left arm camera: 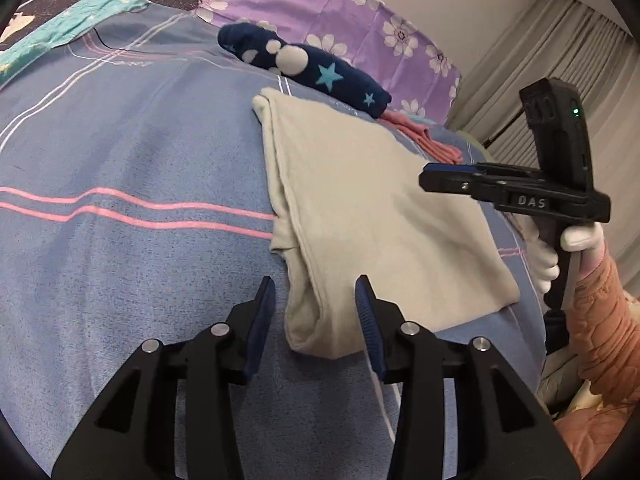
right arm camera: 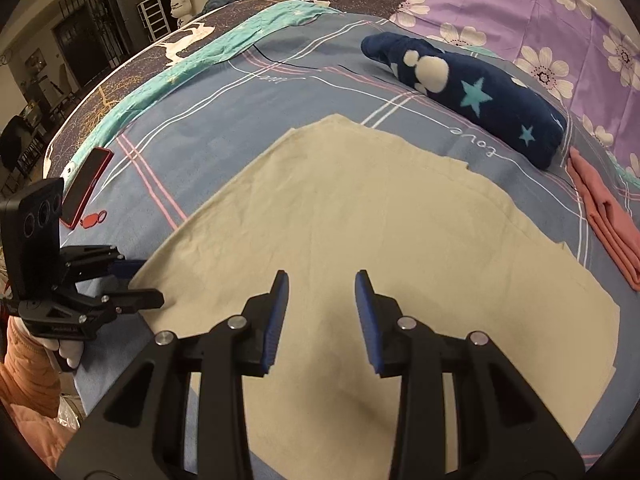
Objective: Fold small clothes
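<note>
left gripper (left arm camera: 316,292): fingers parted, empty | right gripper (right arm camera: 322,286): fingers parted, empty, angled down

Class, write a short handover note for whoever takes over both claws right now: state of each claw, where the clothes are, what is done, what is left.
Left claw: open, empty, at the near left corner of the cream garment.
Right claw: open, empty, over the garment's near middle.
Cream garment: lying flat on the blue striped bedsheet, left side already folded over; neither claw grips it.
Navy star-print garment: bundled at the back beside the purple floral pillow.
Pink garment: folded, at the right edge.
Done: pink piece looks folded; cream piece partly folded.
Left: probably finish folding the cream piece.
</note>
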A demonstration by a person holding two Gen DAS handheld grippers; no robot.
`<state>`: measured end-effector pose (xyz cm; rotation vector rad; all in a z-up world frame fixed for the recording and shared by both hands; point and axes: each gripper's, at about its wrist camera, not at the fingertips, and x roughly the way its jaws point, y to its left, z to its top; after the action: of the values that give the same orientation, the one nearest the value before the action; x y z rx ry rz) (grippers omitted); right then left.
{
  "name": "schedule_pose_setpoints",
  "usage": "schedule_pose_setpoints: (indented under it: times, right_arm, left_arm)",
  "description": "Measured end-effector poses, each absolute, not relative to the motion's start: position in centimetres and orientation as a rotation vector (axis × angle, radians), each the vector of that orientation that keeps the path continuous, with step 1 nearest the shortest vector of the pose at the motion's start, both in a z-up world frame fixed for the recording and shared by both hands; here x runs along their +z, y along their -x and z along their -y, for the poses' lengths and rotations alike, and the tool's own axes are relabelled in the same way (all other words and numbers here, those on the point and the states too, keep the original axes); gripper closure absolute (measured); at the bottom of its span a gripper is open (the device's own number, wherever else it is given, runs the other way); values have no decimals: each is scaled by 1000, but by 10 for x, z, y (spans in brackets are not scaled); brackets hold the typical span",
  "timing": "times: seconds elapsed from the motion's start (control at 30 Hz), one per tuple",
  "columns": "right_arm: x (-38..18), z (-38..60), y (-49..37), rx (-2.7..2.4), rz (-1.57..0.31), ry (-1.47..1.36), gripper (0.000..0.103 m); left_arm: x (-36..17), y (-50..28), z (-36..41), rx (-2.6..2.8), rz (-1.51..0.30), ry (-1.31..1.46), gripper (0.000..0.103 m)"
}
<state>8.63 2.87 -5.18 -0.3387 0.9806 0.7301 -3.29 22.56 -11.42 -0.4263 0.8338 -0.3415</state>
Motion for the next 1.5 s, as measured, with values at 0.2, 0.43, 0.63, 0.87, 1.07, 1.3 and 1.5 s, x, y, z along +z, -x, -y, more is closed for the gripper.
schedule_pose_setpoints:
  times: [0.2,0.43,0.63,0.87,1.07,1.3,1.5]
  right_arm:
    - [-58,-51,-88,781,-988,348,65]
    - [-67,-50,-88,777,-1011,339,65]
    - [-64,-50,-99,745,-1021,328,64]
    - [-57,-106,-112,764,-991,384,63]
    - [-69,-177,-138,657,-984,507,55]
    - [-109,-212,-177,445,-954,679,95]
    - [-56,-171,-196,595,-948,281,102]
  left_arm:
    - [-98,42,-231,-397,-739,471,61]
    - [-118,28,-221,-442,-856,470,61]
    - [-102,33,-210,-565,-815,399,65]
    - [-113,22,-197,-555,-876,380,65]
    - [-112,22,-189,-544,-878,347,63]
    - [-112,25,-188,-528,-893,304,63]
    - [-123,34,-209,-531,-952,318,78]
